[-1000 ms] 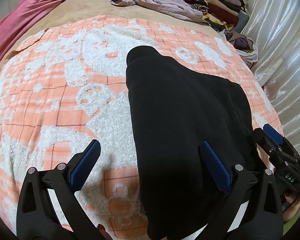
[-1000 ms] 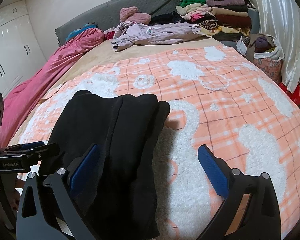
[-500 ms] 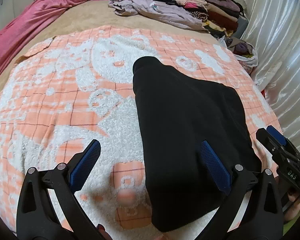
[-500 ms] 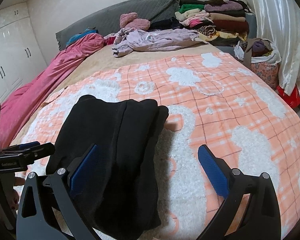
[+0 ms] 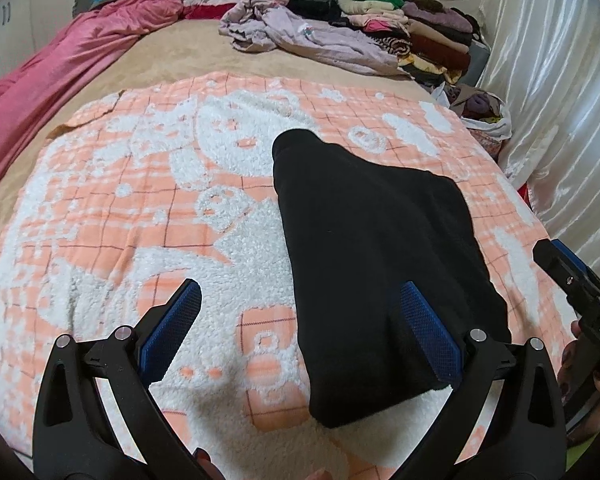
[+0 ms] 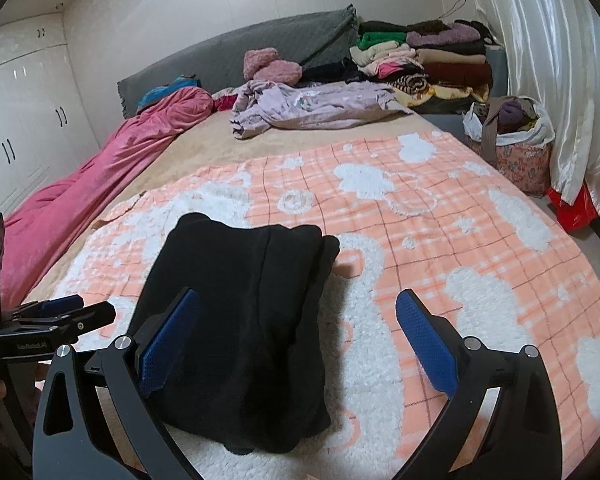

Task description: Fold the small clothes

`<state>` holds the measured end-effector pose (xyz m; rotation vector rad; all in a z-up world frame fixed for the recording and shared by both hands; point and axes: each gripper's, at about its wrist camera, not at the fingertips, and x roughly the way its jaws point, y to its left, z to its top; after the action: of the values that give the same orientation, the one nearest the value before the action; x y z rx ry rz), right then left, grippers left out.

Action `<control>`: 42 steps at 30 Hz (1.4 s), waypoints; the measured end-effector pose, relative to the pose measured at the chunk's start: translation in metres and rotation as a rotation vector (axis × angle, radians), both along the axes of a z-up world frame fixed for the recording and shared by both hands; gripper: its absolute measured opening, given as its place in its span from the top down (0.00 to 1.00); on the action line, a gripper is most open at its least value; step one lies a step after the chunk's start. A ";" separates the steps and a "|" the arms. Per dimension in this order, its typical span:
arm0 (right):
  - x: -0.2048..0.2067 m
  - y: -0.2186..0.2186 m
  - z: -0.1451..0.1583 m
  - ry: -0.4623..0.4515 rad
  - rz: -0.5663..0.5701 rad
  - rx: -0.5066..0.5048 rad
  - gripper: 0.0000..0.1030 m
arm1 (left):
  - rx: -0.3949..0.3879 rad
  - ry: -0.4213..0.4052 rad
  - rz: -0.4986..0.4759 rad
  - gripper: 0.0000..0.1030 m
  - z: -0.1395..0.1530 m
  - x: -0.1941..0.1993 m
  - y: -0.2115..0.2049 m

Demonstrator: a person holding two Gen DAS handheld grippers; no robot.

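both grippers, left gripper (image 5: pixel 300 332) and right gripper (image 6: pixel 298 336), have lifted back, wide open and empty; the folded black garment (image 5: pixel 371 248) lies released, fold likely finished.

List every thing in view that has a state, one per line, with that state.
Black garment: folded, lying flat on the blanket, not gripped.
Left gripper: open, empty.
Right gripper: open, empty.
Lilac garment: crumpled, unfolded.
Clothes stack: folded, piled.
Bag: open, stuffed with clothes.
Pink quilt: bunched along the bed's edge.

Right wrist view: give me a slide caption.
Open right gripper over a folded black garment on the orange-and-white blanket.
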<state>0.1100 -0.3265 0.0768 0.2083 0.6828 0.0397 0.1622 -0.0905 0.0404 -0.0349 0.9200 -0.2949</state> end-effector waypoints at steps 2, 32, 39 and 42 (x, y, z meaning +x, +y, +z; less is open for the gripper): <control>-0.007 -0.001 0.005 -0.013 0.000 0.008 0.05 | -0.002 -0.016 -0.002 0.09 0.005 -0.005 0.000; -0.116 0.018 0.015 -0.068 -0.001 -0.014 0.05 | -0.035 -0.105 -0.028 0.09 -0.001 -0.100 0.029; -0.128 0.034 -0.023 0.018 0.012 -0.018 0.04 | 0.011 -0.046 -0.046 0.09 -0.037 -0.118 0.028; -0.129 0.042 -0.038 0.050 0.014 -0.039 0.05 | 0.002 -0.025 -0.044 0.09 -0.046 -0.122 0.028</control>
<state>-0.0189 -0.2845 0.0384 0.1677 0.7338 0.0347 0.0402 -0.0621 -0.0059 -0.0093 0.8965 -0.3350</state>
